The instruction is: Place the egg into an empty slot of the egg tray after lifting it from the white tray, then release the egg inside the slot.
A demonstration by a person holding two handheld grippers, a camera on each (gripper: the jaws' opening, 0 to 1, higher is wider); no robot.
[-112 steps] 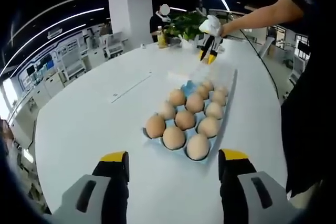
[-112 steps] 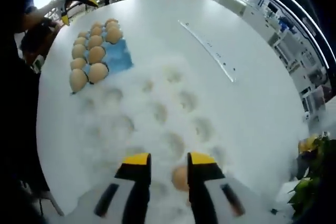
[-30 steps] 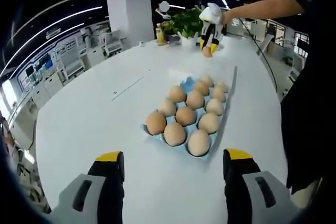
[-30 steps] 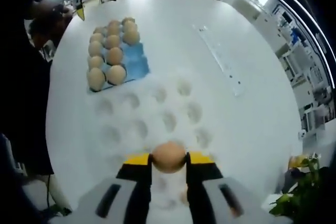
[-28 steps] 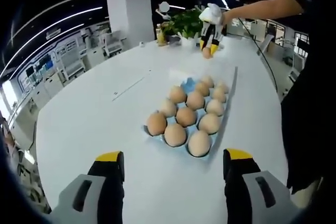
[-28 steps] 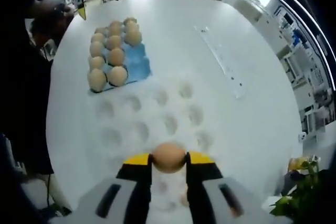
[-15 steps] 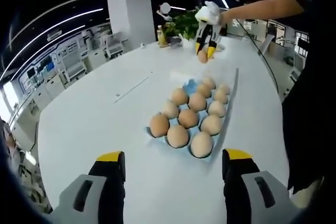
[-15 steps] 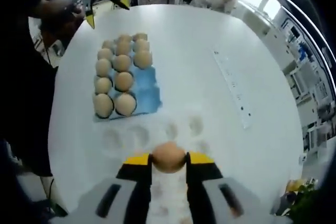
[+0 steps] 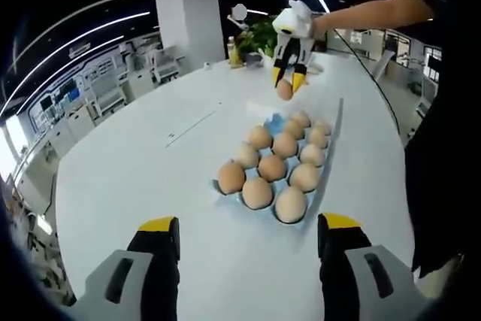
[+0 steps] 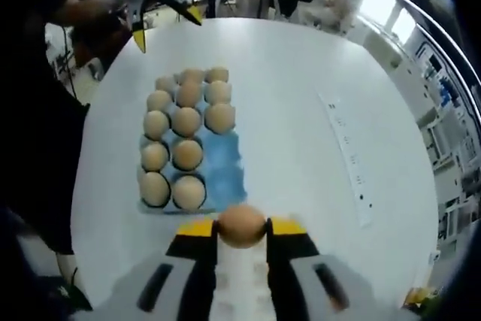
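Observation:
In the right gripper view my right gripper (image 10: 241, 228) is shut on a brown egg (image 10: 240, 225), held above the near end of the blue egg tray (image 10: 225, 162). The tray holds several eggs, and its near right slots show bare blue. The white tray (image 10: 237, 274) lies under my jaws. In the left gripper view the right gripper (image 9: 285, 79) hangs over the tray's far end (image 9: 273, 121) with the egg (image 9: 284, 90) in its tips. My left gripper (image 9: 248, 225) stands open over the table, short of the tray, and also appears open as the left gripper (image 10: 165, 29).
A long thin strip (image 10: 349, 163) lies flat on the round white table (image 10: 301, 95) beside the tray, seen too as the strip (image 9: 192, 124). A person's arm (image 9: 368, 13) reaches in. A plant (image 9: 259, 35) and a white pillar (image 9: 184, 20) stand beyond the table.
My right gripper closed on the egg, lifted it off the white tray and carried it toward the blue egg tray. My left gripper stayed open and nearly still.

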